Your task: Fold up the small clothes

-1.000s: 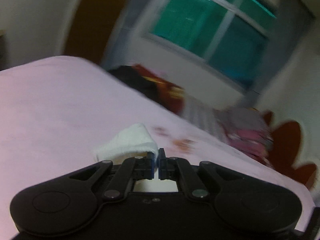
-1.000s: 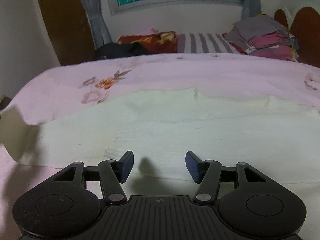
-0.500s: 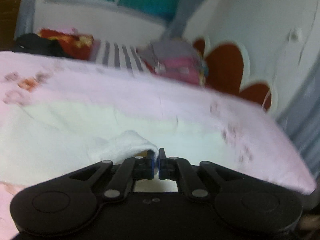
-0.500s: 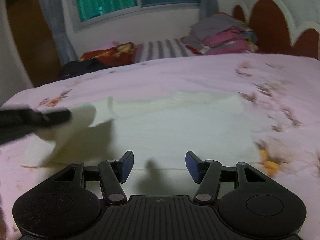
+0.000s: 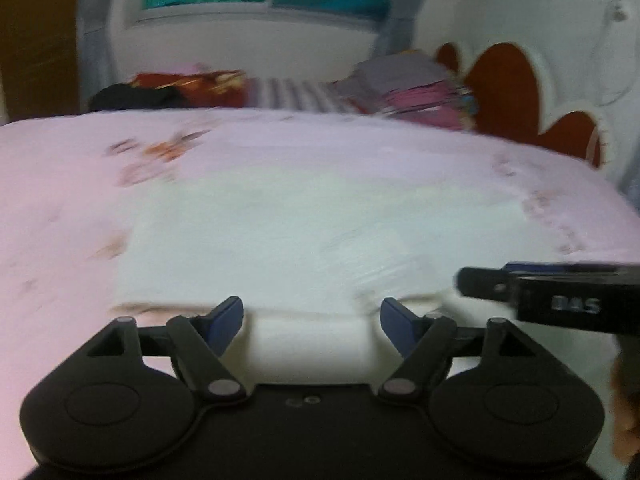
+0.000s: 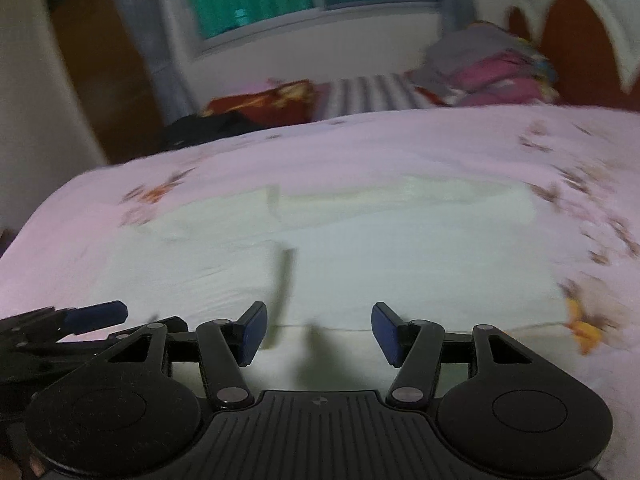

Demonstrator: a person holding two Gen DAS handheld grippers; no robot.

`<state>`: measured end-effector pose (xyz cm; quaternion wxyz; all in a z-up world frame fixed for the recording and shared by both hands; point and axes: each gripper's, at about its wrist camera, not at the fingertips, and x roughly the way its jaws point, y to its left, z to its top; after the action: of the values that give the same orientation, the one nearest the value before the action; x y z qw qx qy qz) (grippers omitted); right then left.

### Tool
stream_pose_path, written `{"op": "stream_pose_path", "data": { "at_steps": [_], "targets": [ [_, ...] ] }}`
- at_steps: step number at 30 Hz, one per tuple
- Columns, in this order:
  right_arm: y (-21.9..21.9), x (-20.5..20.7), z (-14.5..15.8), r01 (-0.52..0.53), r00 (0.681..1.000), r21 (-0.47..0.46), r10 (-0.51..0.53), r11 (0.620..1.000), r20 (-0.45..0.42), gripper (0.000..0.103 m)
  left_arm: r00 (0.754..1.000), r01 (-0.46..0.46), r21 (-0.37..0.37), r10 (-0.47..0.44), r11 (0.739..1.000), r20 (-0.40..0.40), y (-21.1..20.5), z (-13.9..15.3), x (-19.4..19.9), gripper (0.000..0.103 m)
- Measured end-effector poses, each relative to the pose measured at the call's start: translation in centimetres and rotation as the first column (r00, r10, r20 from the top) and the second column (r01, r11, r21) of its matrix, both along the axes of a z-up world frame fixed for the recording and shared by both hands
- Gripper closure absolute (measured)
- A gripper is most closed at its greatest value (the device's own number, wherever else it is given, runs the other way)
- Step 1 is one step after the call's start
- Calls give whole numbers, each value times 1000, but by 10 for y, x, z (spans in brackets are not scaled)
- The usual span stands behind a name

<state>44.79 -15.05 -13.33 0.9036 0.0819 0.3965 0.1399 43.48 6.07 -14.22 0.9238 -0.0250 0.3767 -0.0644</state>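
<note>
Now the left gripper (image 5: 311,326) is opening over the cloth (image 5: 304,236) on the bed (image 5: 60,184), pads clear of its blurred near edge; right gripper (image 6: 318,330) hangs half-open, empty, beside it.

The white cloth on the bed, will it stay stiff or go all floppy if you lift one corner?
Probably floppy: the white cloth lies limp and flat on the pink bedsheet, with a soft folded flap. It looks thin, so likely light. It should drag rather than slide cleanly, since fabric rests on fabric.
</note>
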Motion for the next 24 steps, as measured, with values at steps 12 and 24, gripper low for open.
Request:
{"op": "stream_pose_path", "data": {
  "at_steps": [12,24],
  "targets": [
    [65,5,-29,-99,993,-193,109,976,40,50,986,-158,77,162,984,-49,48,-15,-4,30],
    [-21,32,14,116,991,-26,-114,993,65,100,976,-212,72,214,975,-27,49,-20,17,27]
  ]
}}
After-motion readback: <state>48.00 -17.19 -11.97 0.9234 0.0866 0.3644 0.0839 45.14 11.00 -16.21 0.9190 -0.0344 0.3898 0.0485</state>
